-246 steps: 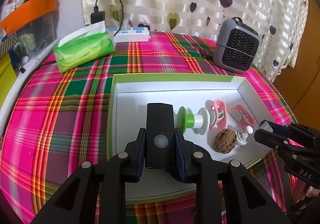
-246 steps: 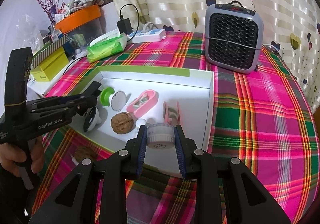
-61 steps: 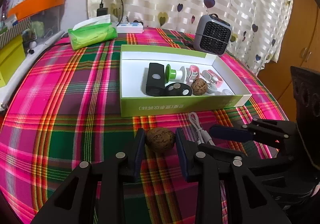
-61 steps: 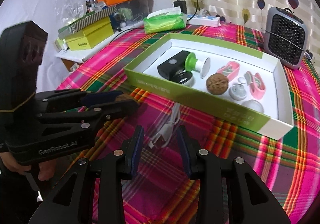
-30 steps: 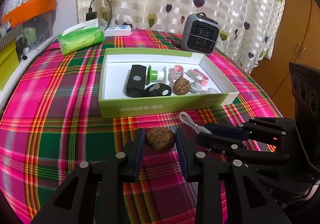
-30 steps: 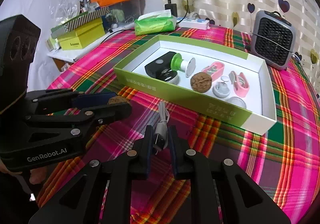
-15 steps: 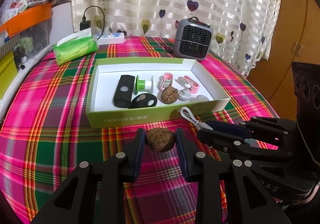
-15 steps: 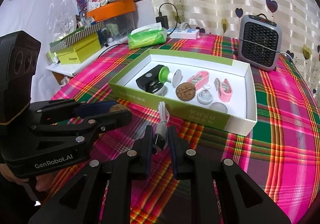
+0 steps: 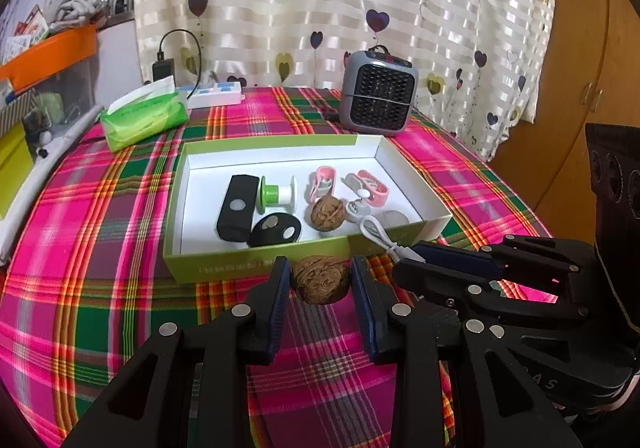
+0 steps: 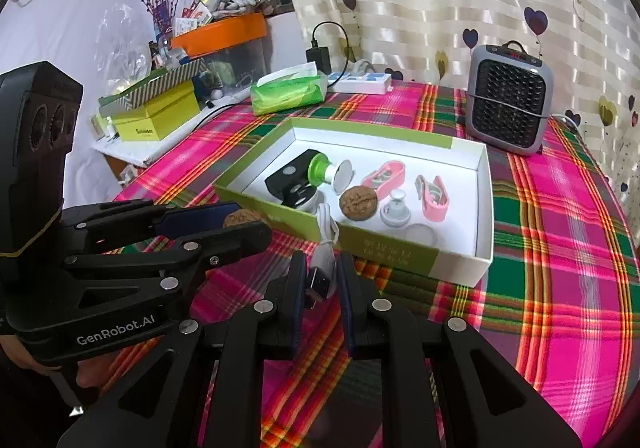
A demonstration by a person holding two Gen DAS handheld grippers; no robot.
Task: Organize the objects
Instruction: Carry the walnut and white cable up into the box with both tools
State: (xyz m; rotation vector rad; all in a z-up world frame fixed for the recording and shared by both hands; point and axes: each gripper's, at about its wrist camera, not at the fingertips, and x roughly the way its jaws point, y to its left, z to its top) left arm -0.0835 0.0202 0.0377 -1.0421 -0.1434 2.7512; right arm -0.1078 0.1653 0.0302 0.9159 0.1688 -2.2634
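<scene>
My left gripper [image 9: 320,280] is shut on a brown walnut [image 9: 321,279] and holds it above the cloth just in front of the green box [image 9: 224,268]. My right gripper [image 10: 319,280] is shut on the plug of a white USB cable [image 10: 326,244], held above the cloth near the box's front wall [image 10: 384,248]. The cable also shows in the left wrist view [image 9: 384,234]. Inside the box lie a black case [image 9: 238,207], a green spool [image 9: 276,193], a black fob [image 9: 276,231], a second walnut [image 9: 328,212], two pink clips [image 9: 322,183] and a small white knob [image 10: 395,209].
A grey heater [image 9: 378,97] stands behind the box. A green tissue pack [image 9: 144,119] and a white power strip [image 9: 214,95] lie at the back left. Yellow boxes [image 10: 154,119] and an orange-lidded bin [image 10: 220,33] stand on a side shelf. Plaid cloth [image 10: 560,248] covers the table.
Both grippers have lifted and drawn back a little with their loads, so the box looks smaller and farther. Two seconds ago the right gripper was open over the cable; now it is shut on it.
</scene>
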